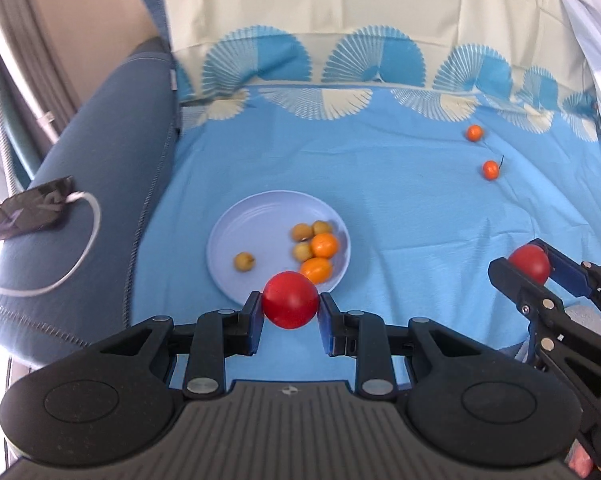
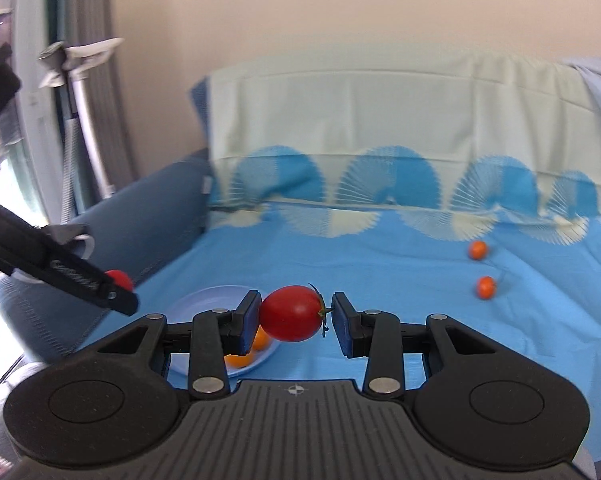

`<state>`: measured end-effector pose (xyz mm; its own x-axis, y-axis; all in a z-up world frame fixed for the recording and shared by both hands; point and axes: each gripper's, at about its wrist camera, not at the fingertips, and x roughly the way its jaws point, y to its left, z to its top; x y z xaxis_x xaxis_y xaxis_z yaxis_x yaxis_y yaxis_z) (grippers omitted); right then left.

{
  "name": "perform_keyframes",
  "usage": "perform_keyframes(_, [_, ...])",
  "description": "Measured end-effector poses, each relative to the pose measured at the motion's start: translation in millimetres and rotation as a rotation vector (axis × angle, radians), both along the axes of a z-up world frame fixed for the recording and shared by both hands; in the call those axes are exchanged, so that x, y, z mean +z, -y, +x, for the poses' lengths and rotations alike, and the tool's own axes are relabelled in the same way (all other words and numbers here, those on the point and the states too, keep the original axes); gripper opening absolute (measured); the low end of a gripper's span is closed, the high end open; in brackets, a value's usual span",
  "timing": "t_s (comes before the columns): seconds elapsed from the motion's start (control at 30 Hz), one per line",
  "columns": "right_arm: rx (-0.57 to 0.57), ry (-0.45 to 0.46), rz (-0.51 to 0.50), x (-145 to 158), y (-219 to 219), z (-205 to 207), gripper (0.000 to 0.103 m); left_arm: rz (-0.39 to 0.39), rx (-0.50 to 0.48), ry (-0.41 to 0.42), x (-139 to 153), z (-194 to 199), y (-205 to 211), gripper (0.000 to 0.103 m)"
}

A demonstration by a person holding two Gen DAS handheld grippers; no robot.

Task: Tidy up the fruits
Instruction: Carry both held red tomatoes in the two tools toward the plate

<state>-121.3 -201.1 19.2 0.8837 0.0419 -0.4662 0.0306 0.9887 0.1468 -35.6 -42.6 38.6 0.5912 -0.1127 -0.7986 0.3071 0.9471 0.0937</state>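
The left gripper [image 1: 290, 306] is clamped on a red tomato [image 1: 290, 300], with the lilac plate [image 1: 260, 216] of small orange and yellowish fruits just beyond its fingertips. The right gripper [image 2: 294, 314] pinches a second tomato [image 2: 291, 313] by its ends, and two orange fruits [image 2: 485, 287] lie on the blue cloth [image 2: 380, 264] ahead to its right.

My left wrist view looks steeply down over its own fingers onto the blue cloth [image 1: 400, 208] and plate [image 1: 260, 220] — close in. My right wrist view faces flatter, toward the wall [image 2: 300, 12]. Both share the plate [image 2: 208, 300], the cloth [image 2: 400, 272] and each other's gripper.
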Motion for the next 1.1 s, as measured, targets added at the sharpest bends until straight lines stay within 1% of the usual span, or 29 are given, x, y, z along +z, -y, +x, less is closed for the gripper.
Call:
perform_keyframes(0.1, [0.024, 0.011, -0.013, 8, -20, -13, 0.04, -0.017, 0.01, 0.018, 3, -15, -15, 0.032])
perform_keyframes(0.2, [0.068, 0.007, -0.042, 10, -40, -26, 0.04, -0.04, 0.015, 0.025, 3, -28, -28, 0.032])
perform_keyframes(0.27, [0.102, 0.007, -0.068, 12, -54, -34, 0.04, -0.049, 0.02, 0.029, 3, -35, -35, 0.032])
perform_keyframes(0.37, [0.122, 0.029, -0.111, 17, -67, -41, 0.04, -0.06, 0.03, 0.033, 2, -43, -43, 0.032])
perform_keyframes(0.6, [0.13, 0.049, -0.139, 26, -75, -50, 0.04, -0.078, 0.042, 0.041, 2, -48, -52, 0.032])
perform_keyframes(1.1, [0.145, 0.038, -0.155, 25, -73, -46, 0.04, -0.092, 0.043, 0.038, 1, -48, -58, 0.032])
